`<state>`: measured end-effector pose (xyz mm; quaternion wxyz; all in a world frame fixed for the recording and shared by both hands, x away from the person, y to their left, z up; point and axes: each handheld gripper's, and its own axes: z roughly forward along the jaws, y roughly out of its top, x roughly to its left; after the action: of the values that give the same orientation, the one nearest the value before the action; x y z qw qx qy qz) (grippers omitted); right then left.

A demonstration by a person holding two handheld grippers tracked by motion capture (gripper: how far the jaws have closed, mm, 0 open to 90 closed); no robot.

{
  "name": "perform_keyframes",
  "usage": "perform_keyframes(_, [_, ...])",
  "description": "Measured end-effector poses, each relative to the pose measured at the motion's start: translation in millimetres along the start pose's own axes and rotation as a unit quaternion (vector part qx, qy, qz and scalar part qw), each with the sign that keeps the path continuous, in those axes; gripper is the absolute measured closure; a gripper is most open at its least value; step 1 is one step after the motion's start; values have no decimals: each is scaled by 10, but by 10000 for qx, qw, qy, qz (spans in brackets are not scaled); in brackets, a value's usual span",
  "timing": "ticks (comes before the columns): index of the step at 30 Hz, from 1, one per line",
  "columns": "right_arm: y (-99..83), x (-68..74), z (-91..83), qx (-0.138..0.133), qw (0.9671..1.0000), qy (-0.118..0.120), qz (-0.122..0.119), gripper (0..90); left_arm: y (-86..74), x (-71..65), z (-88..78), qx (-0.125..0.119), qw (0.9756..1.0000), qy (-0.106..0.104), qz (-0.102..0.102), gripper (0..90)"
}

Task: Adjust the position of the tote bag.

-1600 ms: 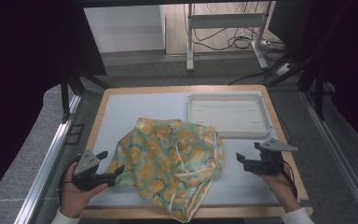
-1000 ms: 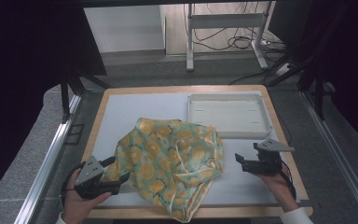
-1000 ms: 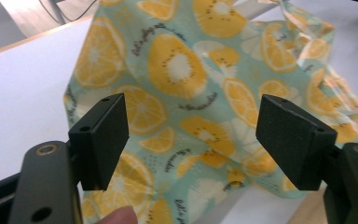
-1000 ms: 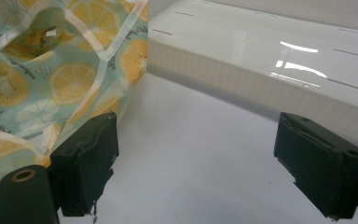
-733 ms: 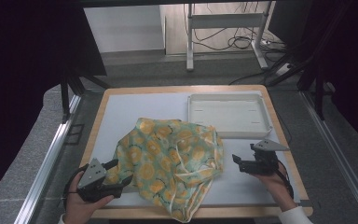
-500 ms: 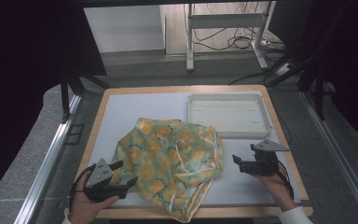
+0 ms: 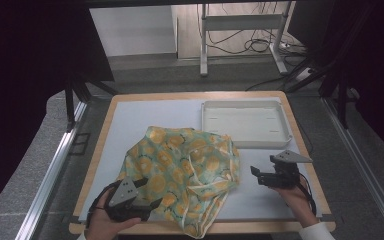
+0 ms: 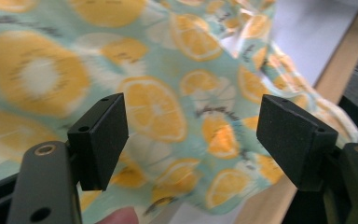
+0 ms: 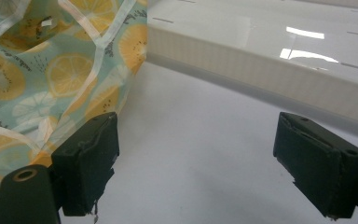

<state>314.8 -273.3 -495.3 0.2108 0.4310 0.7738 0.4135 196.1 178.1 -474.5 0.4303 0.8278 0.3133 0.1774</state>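
Crumpled lemon-print mint cloth is lying betw. both wide-open tongs, L gripper touching its edge, R gripper just beside it.

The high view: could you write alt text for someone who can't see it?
A crumpled lemon-print cloth lies on a white table, with an empty white tray behind it. A person's hands hold two black grippers: the left gripper at the cloth's near edge, the right gripper beside it.

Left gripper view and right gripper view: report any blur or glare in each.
Left gripper view: the lemon-print cloth is soft and blurred, most at the left, while the black jaws stay sharper. Right gripper view: bright glare patches sit on the white tray; the cloth looks fairly crisp.
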Motion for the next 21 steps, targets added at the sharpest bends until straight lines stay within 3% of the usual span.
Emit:
perform_keyframes(3, [-4,-7,-3,-16,9999,82,95,142,28,-41,72,35,9998,-188,-70,247])
perform_keyframes(11, [-17,-13,-26,-17,9998,95,164,141,86,-193,227,229,9983,-488,213,246])
perform_keyframes(16, [-22,-16,-25,5,9998,80,187,142,125,-301,383,484,9955,-765,295,235])
perform_keyframes(19, [-22,-12,-29,-7,9998,88,192,142,159,-382,557,754,9919,-848,564,231])
perform_keyframes(21, [-22,-13,-29,-10,9998,90,189,141,164,-382,602,828,9908,-903,579,232])
